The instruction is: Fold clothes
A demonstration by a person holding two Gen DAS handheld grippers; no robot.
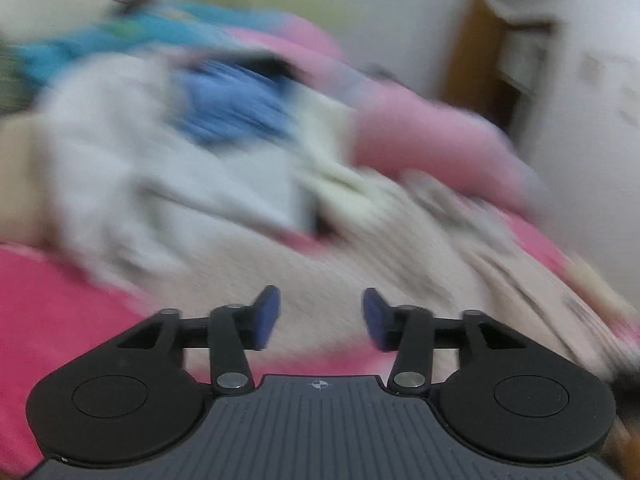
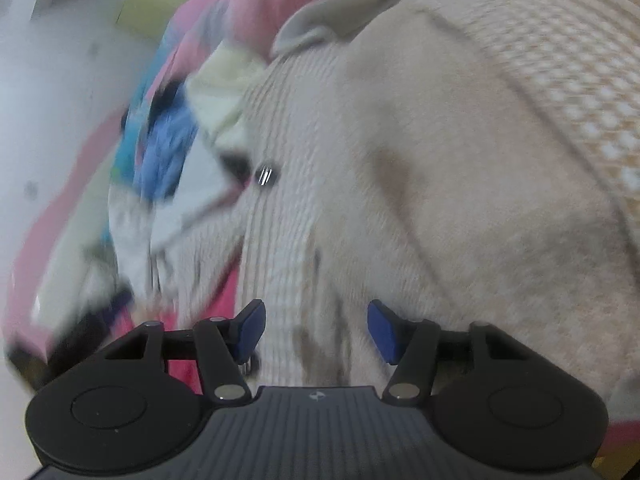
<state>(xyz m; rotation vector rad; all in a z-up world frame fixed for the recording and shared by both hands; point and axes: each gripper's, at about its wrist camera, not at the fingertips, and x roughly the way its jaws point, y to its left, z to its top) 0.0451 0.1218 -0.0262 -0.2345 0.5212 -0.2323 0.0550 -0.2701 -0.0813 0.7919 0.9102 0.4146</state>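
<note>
Over beige knit garment (image 2: 440,200), both claws agape, doorway (image 1: 500,68) in left view only

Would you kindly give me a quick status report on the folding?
Left gripper open, empty. Right gripper open, over beige knit garment, not gripping. Garment unfolded on pink bedding. Clothes pile just beyond; views blurred.

A bed under a bright pink cover (image 1: 52,300) carries the clothes: a beige knit garment (image 2: 440,200) spread across it, and beside that a blurred heap of white, blue and pale yellow pieces (image 1: 168,128).
</note>
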